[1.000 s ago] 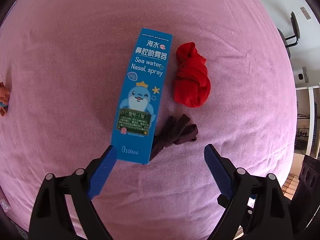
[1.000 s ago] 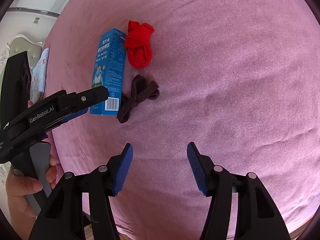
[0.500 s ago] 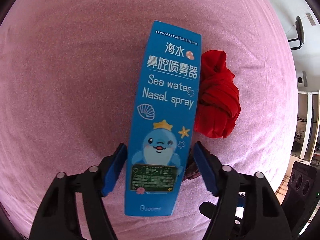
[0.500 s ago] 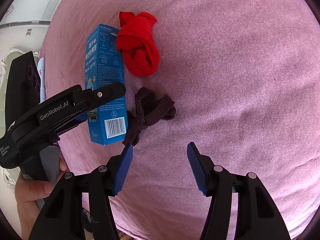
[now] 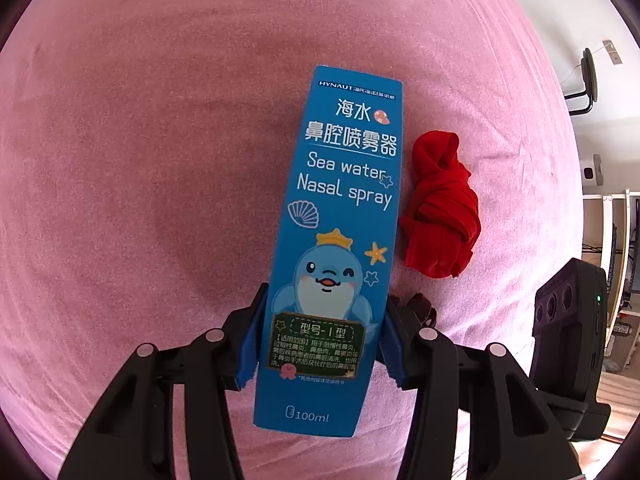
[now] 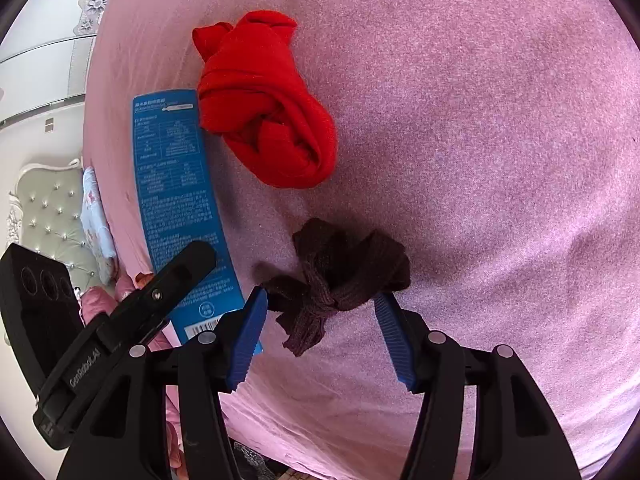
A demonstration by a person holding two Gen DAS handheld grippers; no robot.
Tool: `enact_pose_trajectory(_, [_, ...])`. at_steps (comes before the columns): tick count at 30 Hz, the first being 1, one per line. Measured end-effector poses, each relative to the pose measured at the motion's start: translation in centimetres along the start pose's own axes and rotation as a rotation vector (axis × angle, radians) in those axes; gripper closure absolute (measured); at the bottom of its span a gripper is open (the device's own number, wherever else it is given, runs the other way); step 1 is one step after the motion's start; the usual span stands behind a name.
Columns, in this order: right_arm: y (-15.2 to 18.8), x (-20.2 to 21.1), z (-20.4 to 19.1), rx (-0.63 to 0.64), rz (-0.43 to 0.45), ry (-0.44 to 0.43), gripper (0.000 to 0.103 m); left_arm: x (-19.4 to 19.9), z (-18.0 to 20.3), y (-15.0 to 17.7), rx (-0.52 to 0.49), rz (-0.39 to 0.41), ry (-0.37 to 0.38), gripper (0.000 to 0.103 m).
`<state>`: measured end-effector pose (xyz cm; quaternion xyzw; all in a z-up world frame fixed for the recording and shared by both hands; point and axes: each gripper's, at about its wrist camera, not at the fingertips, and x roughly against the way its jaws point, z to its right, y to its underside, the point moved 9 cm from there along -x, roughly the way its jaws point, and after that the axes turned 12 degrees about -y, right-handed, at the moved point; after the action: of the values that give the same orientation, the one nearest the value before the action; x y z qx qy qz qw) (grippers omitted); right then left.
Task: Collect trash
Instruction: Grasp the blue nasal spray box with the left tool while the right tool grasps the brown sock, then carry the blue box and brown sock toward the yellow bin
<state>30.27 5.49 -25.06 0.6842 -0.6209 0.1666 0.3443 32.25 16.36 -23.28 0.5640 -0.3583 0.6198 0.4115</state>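
A tall blue nasal spray box (image 5: 344,200) lies on the pink bedsheet (image 5: 140,160). My left gripper (image 5: 320,344) straddles its lower end; the jaws are closing and both blue pads touch its sides. In the right wrist view, the box (image 6: 176,184) shows its printed side, with a left gripper finger (image 6: 160,292) on it. A knotted red sock (image 6: 264,112) lies beside the box. My right gripper (image 6: 320,340) stands open around a knotted dark brown sock (image 6: 344,276), its pads level with the knot and not squeezing it.
The bed's edge runs along the bottom and left of the right wrist view. A tufted grey headboard (image 6: 44,208) and a floral pillow (image 6: 94,208) sit beyond it. White shelving (image 5: 608,240) stands past the bed's right side.
My left gripper came down over the box and narrowed its jaws from wide apart to touching the sides. My right gripper dropped toward the brown sock, which now lies between its fingers.
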Motion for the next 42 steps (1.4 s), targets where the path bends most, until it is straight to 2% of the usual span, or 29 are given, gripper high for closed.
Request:
enact_pose_trajectory(3, [-0.1, -0.2, 0.5, -0.03, 0.02, 0.035, 0.05, 0.1, -1.4, 1.4, 0.012, -0.012, 0.002, 0.053])
enact_pose_trajectory(5, [-0.7, -0.2, 0.8, -0.028, 0.03, 0.097, 0.07, 0.1, -2.2, 1.9, 0.035, -0.016, 0.011, 0.053])
enact_pose_trajectory(6, [-0.6, 0.0, 0.8, -0.013, 0.032, 0.114, 0.073, 0.3, -2.7, 2.5, 0.043, -0.015, 0.014, 0.054])
enact_pose_trajectory(7, [-0.5, 0.2, 0.5, 0.008, 0.036, 0.098, 0.082, 0.4, -3.0, 3.1, 0.048, -0.015, 0.017, 0.054])
enact_pose_trajectory(8, [-0.2, 0.5, 0.4, 0.032, 0.039, 0.086, 0.084, 0.5, -3.1, 3.6, 0.052, -0.016, 0.021, 0.054])
enact_pose_trajectory(13, [1.5, 2.4, 0.4, 0.131, 0.039, 0.116, 0.085, 0.9, -3.5, 6.9, 0.046, -0.024, 0.028, 0.054])
enact_pose_trajectory(15, [2.4, 3.3, 0.4, 0.162, 0.033, 0.119, 0.085, 1.2, -3.2, 9.1, 0.048, -0.03, 0.033, 0.054])
enact_pose_trajectory(20, [5.7, 5.5, 1.4, 0.248, 0.019, 0.168, 0.085, 1.6, -3.7, 12.9, 0.075, -0.062, 0.034, 0.054])
enact_pose_trajectory(24, [9.5, 6.9, 2.2, 0.286, 0.002, 0.177, 0.085, 2.2, -3.8, 17.2, 0.08, -0.066, 0.029, 0.054])
enact_pose_trajectory(31, [16.4, 9.3, 3.7, 0.316, -0.015, 0.181, 0.086, 4.3, -2.8, 23.6, 0.068, -0.053, 0.04, 0.054])
enact_pose_trajectory(34, [18.6, 10.4, 4.8, 0.318, -0.007, 0.182, 0.086, 5.1, -3.0, 25.4, 0.054, -0.046, 0.048, 0.054])
enact_pose_trajectory(36, [20.1, 10.9, 5.3, 0.31, 0.006, 0.175, 0.086, 5.3, -1.6, 28.1, 0.04, -0.039, 0.051, 0.054])
enact_pose_trajectory(42, [24.0, 14.7, 8.2, 0.283, 0.075, 0.152, 0.086, 6.6, 0.7, 32.7, -0.028, -0.023, 0.07, 0.054])
